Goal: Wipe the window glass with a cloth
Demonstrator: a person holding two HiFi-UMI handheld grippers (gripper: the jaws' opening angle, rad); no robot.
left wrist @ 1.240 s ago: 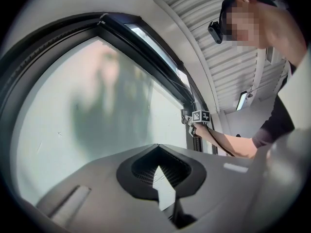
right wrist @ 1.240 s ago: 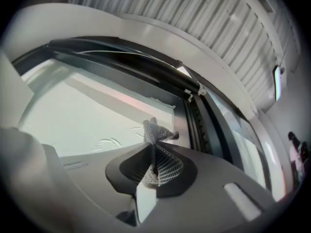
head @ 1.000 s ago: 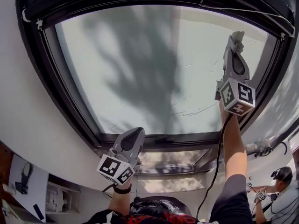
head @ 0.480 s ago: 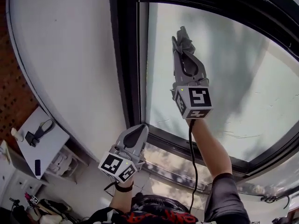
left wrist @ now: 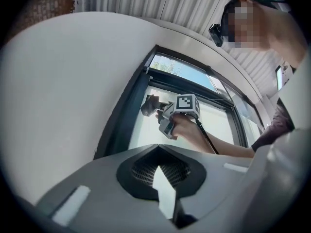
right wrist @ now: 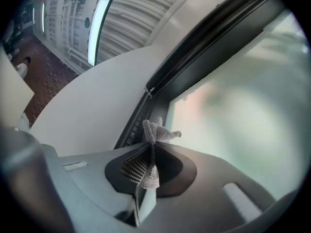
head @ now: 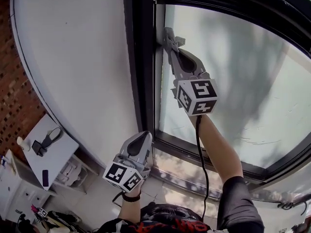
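1. Cloth [right wrist: 154,130], grey mesh, pinched in the right tongs [right wrist: 150,148], up at the left edge of the window glass [head: 243,81], just beside the dark frame [head: 140,72].
2. Left tongs [left wrist: 158,148] pressed together on nothing, held low near the frame's bottom left corner, well apart from the cloth.
3. Glass lies open to the right.
4. White wall [head: 73,57] left of the frame. Low left: tabletop [head: 58,152] with small dark items, brick wall [head: 14,96] beside it.
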